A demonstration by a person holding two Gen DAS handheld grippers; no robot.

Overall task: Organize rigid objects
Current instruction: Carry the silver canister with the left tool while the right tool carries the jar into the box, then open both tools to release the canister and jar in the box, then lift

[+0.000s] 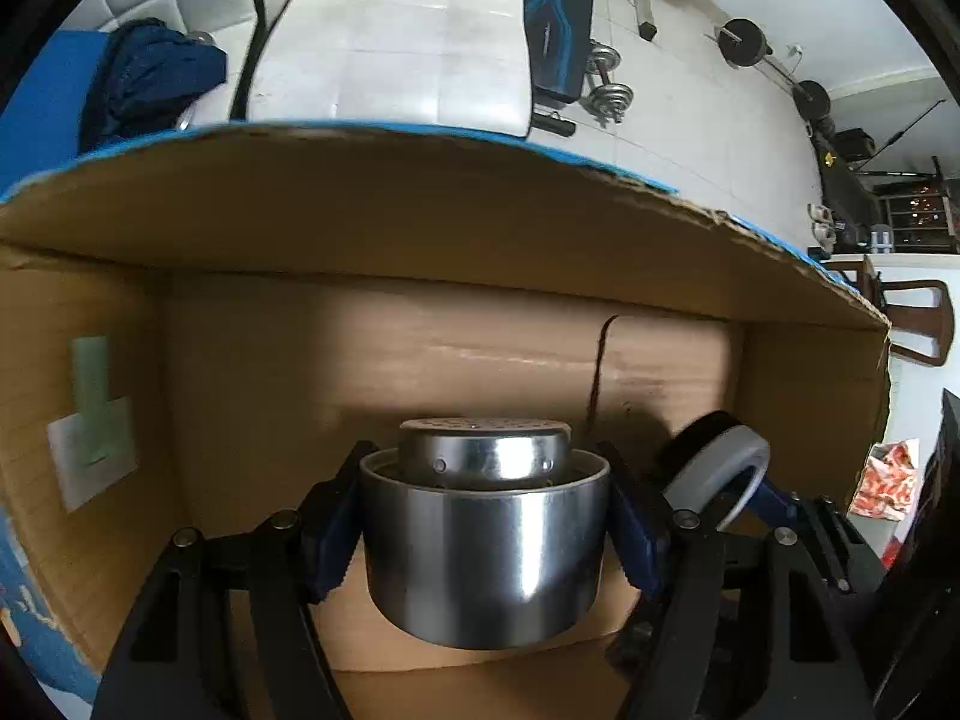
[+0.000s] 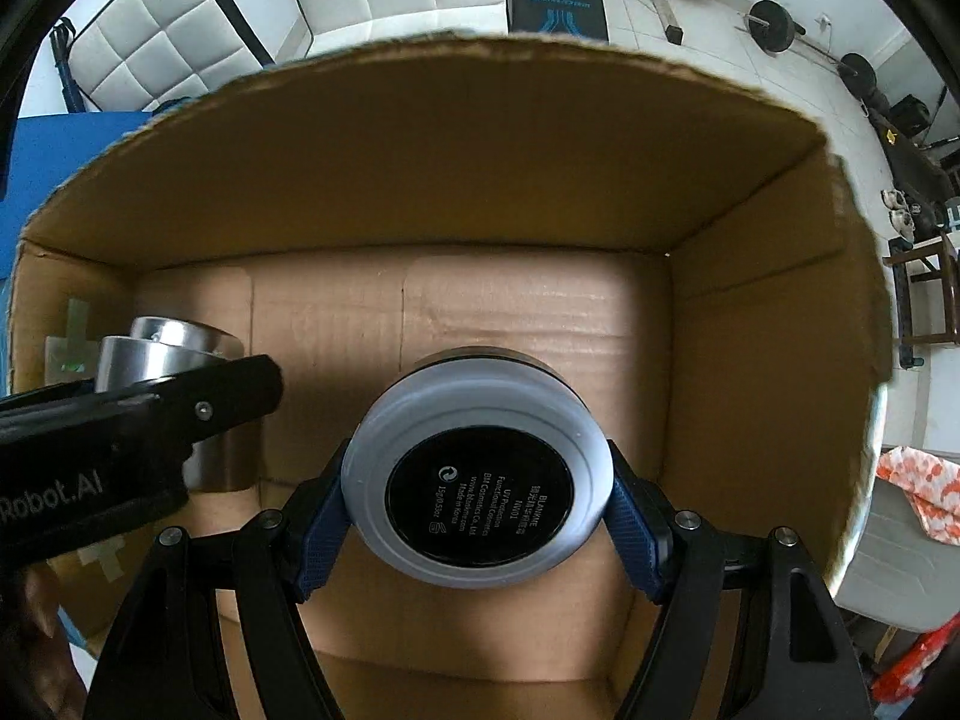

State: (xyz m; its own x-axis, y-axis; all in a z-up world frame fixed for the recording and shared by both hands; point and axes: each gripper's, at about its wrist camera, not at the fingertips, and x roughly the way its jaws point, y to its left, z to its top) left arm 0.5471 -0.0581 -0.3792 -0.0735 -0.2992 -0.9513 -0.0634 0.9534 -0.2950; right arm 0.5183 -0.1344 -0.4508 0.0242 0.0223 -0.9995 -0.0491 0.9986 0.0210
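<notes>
My left gripper (image 1: 485, 531) is shut on a shiny steel cylinder (image 1: 483, 546) with a smaller perforated cap on top, held low inside an open cardboard box (image 1: 420, 228). My right gripper (image 2: 478, 513) is shut on a round grey compact (image 2: 477, 474) with a black labelled base facing the camera, also inside the box (image 2: 456, 168). The compact also shows in the left wrist view (image 1: 717, 465), just right of the cylinder. The steel cylinder (image 2: 159, 348) and the left gripper body (image 2: 120, 426) show at the left in the right wrist view.
The box's side walls stand close on both sides. Tape patches (image 1: 93, 420) stick on its left wall. Beyond the box are white padded cushions (image 1: 384, 42), a weight bench (image 1: 558, 24), dumbbells (image 1: 609, 90) and a red-white bag (image 1: 888, 480).
</notes>
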